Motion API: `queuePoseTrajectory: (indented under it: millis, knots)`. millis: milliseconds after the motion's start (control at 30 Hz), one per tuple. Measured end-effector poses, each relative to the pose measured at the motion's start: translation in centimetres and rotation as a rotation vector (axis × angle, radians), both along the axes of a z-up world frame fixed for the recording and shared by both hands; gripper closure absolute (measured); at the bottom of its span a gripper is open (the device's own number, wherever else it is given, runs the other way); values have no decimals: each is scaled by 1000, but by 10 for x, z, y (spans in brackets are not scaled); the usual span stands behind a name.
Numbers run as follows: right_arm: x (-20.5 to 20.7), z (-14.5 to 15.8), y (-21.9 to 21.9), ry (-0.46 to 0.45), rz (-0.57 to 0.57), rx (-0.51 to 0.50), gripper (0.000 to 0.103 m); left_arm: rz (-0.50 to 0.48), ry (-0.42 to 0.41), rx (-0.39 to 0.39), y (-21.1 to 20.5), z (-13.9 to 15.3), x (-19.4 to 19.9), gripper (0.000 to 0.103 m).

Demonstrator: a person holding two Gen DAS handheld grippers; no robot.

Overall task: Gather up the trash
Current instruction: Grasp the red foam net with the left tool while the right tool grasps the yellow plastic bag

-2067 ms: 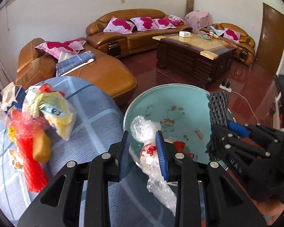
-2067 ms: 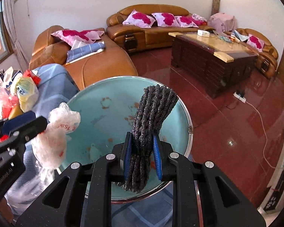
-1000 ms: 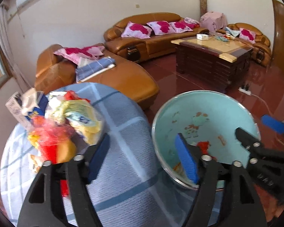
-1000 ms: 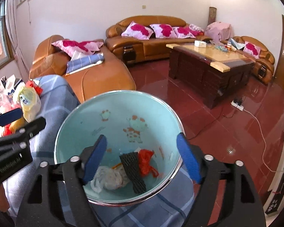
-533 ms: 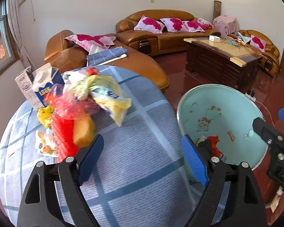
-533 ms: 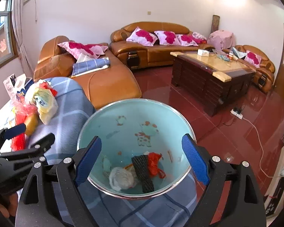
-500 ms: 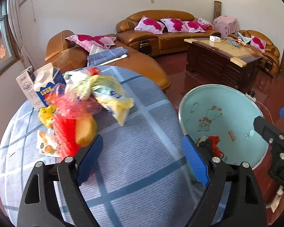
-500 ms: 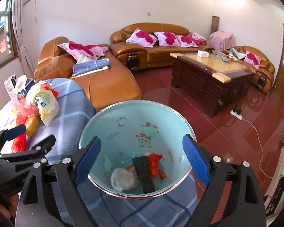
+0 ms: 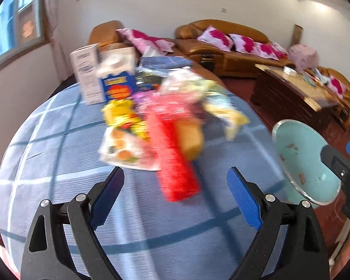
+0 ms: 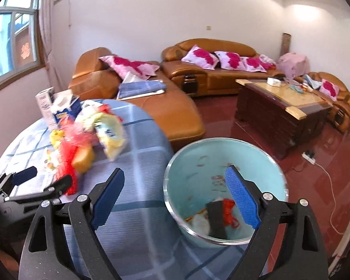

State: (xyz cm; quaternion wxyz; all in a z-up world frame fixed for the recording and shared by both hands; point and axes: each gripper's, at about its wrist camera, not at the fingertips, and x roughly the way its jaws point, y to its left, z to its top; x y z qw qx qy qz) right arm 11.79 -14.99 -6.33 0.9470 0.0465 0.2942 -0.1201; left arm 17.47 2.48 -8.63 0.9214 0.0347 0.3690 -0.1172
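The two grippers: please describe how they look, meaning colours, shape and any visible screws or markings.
Both look alike. The left gripper has two black angular fingers with triangular cut-outs, silver round screw heads and blue pads with a fine ribbed texture. The right gripper has the same black frame, silver screws and blue pads. No cables, sleeves or readable markings show.

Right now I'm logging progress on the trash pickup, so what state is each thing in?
Left gripper: open, empty, aimed at the pile.
Right gripper: open, empty, above the bin's near rim.
Bin: upright, open, partly filled with a black mesh, red scraps and a white wad.
Trash pile: heaped on the table, not yet collected.
Carton: upright behind the pile.
Table: covered by a blue checked cloth.
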Motion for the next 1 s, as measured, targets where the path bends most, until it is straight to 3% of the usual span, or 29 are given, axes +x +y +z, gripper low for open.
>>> queuePoseTrajectory:
  millis: [267, 367, 467, 600, 800, 867, 1000]
  knots:
    - [17, 4, 41, 16, 87, -37, 30, 88, 6, -68, 49, 3, 11, 17]
    - [27, 5, 49, 21, 109, -47, 35, 89, 6, -77, 52, 6, 13, 22]
    - [36, 6, 55, 34, 126, -11, 36, 78, 30, -106, 49, 4, 17, 26]
    - [43, 8, 60, 32, 146, -43, 36, 45, 56, -127, 32, -1, 22, 28]
    - [76, 13, 50, 34, 186, -41, 36, 29, 122, -151, 9, -15, 38, 40]
    - [92, 11, 47, 44, 209, -30, 36, 36, 134, -147, 7, -19, 42, 50]
    - [125, 0, 43, 91, 272, -1, 36, 53, 162, -196, 15, -25, 49, 57]
